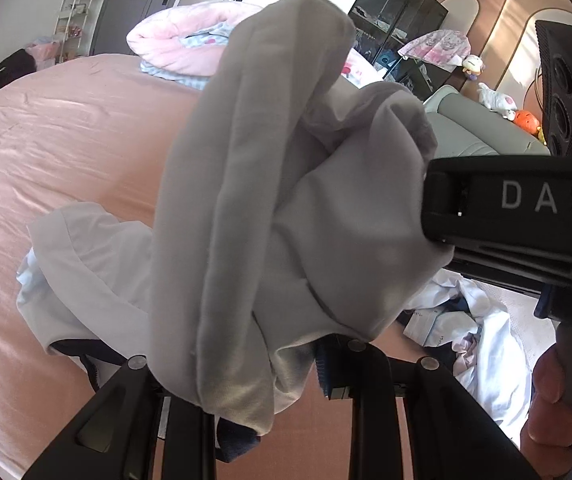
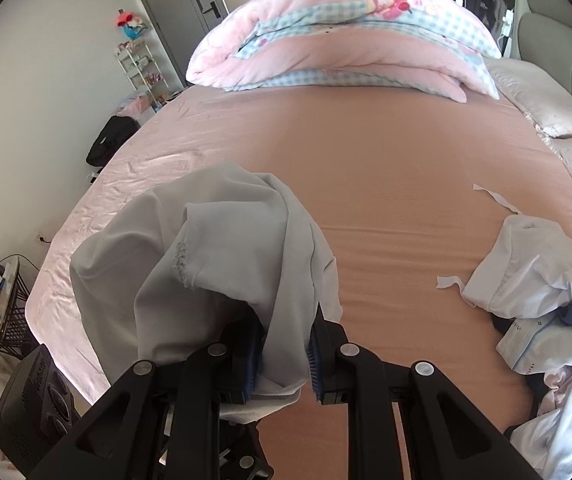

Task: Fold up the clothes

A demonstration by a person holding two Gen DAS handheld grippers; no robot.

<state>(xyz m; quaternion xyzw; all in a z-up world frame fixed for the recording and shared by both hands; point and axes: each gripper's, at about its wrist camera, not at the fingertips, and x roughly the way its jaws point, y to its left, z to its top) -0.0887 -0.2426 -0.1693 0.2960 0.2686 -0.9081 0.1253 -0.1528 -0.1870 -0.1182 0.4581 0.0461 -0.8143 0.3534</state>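
Observation:
A light grey garment (image 1: 270,184) hangs bunched above the pink bed sheet (image 1: 66,140), held from two sides. At the bottom of the left wrist view my left gripper (image 1: 262,376) is shut on its lower folds, and cloth drapes over one finger. My right gripper (image 1: 438,208) comes in from the right and pinches the same bundle. In the right wrist view the grey garment (image 2: 206,248) spills over my right gripper (image 2: 284,360), with its blue pads (image 2: 252,360) pressed on a fold. Part of the garment hides the sheet below.
A white garment (image 1: 78,264) lies on the bed to the left. A pile of white and blue clothes (image 2: 526,272) sits at the bed's right edge. A folded pink duvet (image 2: 342,40) lies at the far end. A padded headboard (image 2: 566,64), a black bag (image 2: 112,140) and a wire basket (image 2: 10,312) border the bed.

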